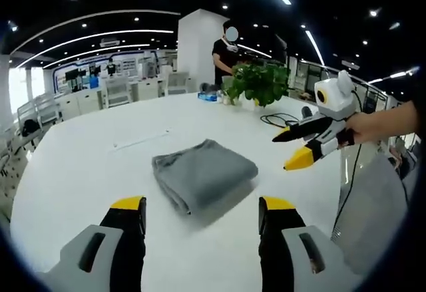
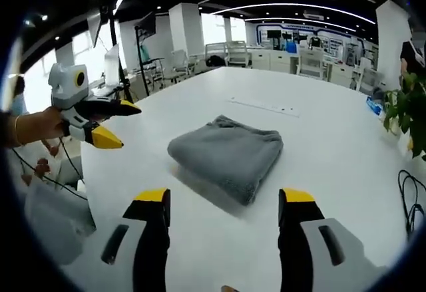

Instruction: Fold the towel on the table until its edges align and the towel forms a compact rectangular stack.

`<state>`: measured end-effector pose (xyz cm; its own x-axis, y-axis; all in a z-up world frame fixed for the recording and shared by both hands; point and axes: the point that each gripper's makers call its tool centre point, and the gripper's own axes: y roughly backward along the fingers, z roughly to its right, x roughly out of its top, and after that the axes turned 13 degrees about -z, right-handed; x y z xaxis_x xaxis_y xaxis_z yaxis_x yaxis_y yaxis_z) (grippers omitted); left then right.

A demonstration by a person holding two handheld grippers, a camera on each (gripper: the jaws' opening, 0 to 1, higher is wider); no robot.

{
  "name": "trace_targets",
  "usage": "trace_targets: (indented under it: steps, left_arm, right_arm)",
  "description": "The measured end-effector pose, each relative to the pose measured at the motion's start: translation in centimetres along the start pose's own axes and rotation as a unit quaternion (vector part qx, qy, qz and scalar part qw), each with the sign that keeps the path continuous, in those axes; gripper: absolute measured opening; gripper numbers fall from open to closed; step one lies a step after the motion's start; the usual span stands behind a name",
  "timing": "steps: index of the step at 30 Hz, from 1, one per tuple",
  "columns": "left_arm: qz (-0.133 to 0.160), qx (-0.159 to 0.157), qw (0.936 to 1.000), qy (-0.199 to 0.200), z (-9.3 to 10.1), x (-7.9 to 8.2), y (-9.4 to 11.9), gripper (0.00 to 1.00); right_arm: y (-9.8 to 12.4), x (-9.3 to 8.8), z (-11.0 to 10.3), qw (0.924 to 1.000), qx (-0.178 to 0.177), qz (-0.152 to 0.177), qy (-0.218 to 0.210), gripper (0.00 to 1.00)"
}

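A grey towel [image 1: 203, 172] lies folded into a thick, roughly rectangular stack in the middle of the white table [image 1: 80, 172]. My left gripper [image 1: 203, 205] hovers just short of its near edge, open, with nothing between the jaws. My right gripper [image 1: 280, 153], held by a hand, hangs above the table to the towel's right, also open and empty. In the right gripper view the towel [image 2: 229, 152] sits just beyond the open right gripper [image 2: 225, 199]. The left gripper [image 2: 130, 128] floats at the left there, clear of the cloth.
A potted plant [image 1: 259, 82], a blue box [image 1: 208, 96] and a black cable [image 1: 279, 119] sit at the table's far side, where a person [image 1: 225, 56] stands. A thin white strip [image 1: 140, 140] lies beyond the towel. The table edge [image 2: 86, 172] is close.
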<state>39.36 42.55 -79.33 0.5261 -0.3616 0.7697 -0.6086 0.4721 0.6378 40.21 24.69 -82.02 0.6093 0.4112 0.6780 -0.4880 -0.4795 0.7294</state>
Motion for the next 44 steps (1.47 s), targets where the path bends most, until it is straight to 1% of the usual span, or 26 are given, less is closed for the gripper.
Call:
trace_targets:
  steps: [3,7,8,9,10,12,14,17,19,21,24,25,26,27,28,29,31,33,34,37,44]
  left_arm:
    - [-0.009,0.001,1.0,-0.002,0.5,-0.9,0.2,0.71]
    - [-0.003,-0.002,0.9999,0.011,1.4,-1.6,0.5,0.72]
    - [-0.005,-0.002,0.9999,0.012,1.6,-1.9,0.4,0.72]
    - [-0.017,0.001,0.9998,0.013,1.9,-2.5,0.2,0.72]
    - [-0.019,0.003,0.9997,0.011,2.2,-2.8,0.1,0.72]
    - [-0.021,0.005,0.9997,0.014,2.6,-3.4,0.0,0.73]
    - [-0.017,0.005,0.9997,0.02,3.0,-3.6,0.1,0.75]
    - [-0.006,0.011,0.9992,0.039,3.2,-3.8,0.4,0.78]
    - [0.0,0.017,0.9988,0.045,3.4,-3.8,0.7,0.8]
    - [0.007,0.021,0.9987,0.046,3.5,-3.8,0.9,0.82]
    - [0.018,0.028,0.9981,0.051,3.5,-3.7,1.3,0.89]
    - [0.02,0.043,0.9972,0.057,3.0,-3.7,1.6,0.93]
    - [0.023,0.065,0.9957,0.062,2.4,-3.8,2.0,0.97]
    - [0.032,0.078,0.9943,0.065,2.0,-3.6,2.4,0.99]
    - [0.03,0.073,0.9947,0.065,2.2,-3.8,2.5,1.0]
    - [0.036,0.075,0.9942,0.068,2.1,-3.7,2.7,1.0]
    - [0.04,0.072,0.9944,0.067,2.2,-3.7,2.9,1.0]
    - [0.04,0.071,0.9946,0.065,2.4,-3.8,2.9,1.0]
    - [0.039,0.069,0.9948,0.064,2.4,-3.8,2.9,1.0]
    - [0.041,0.067,0.9947,0.067,2.7,-3.8,3.0,1.0]
    - [0.037,0.062,0.995,0.069,3.2,-4.1,2.9,1.0]
  right_arm:
    - [0.4,-0.9,-0.4,1.0,-0.001,0.002,-0.004,0.65]
    - [0.9,-1.9,-0.8,1.0,-0.001,0.001,-0.009,0.65]
    - [1.0,-2.2,-0.9,1.0,0.001,0.001,-0.01,0.65]
    - [1.2,-2.5,-1.2,0.9999,0.002,0.0,-0.012,0.65]
    - [1.3,-2.7,-1.2,0.9999,0.003,0.001,-0.016,0.66]
    - [1.7,-2.8,-1.4,0.9989,0.004,0.014,-0.044,0.66]
    - [2.0,-3.0,-1.4,0.9987,0.001,0.017,-0.049,0.68]
    - [2.4,-3.2,-1.5,0.9984,-0.006,0.027,-0.049,0.73]
    - [2.7,-3.1,-1.9,0.9976,-0.007,0.046,-0.052,0.77]
    - [2.8,-3.4,-2.2,0.9975,-0.008,0.048,-0.052,0.8]
    - [3.0,-3.8,-2.4,0.9973,-0.012,0.051,-0.05,0.84]
    - [3.1,-4.0,-2.4,0.9973,-0.013,0.052,-0.051,0.85]
    - [3.2,-4.0,-2.4,0.9971,-0.013,0.053,-0.052,0.87]
    - [3.3,-4.1,-2.4,0.997,-0.014,0.055,-0.053,0.9]
    - [3.4,-4.0,-2.4,0.9967,-0.014,0.059,-0.054,0.91]
    - [3.6,-3.8,-2.7,0.9961,-0.012,0.066,-0.057,0.93]
    - [3.8,-3.6,-2.7,0.9955,-0.016,0.073,-0.058,0.99]
    - [4.0,-3.5,-2.7,0.9955,-0.024,0.076,-0.052,1.0]
    - [4.2,-3.2,-2.7,0.9952,-0.027,0.082,-0.045,0.99]
    - [4.5,-2.7,-3.0,0.9939,-0.023,0.098,-0.044,0.99]
    - [4.5,-2.5,-3.5,0.9942,-0.018,0.096,-0.044,0.99]
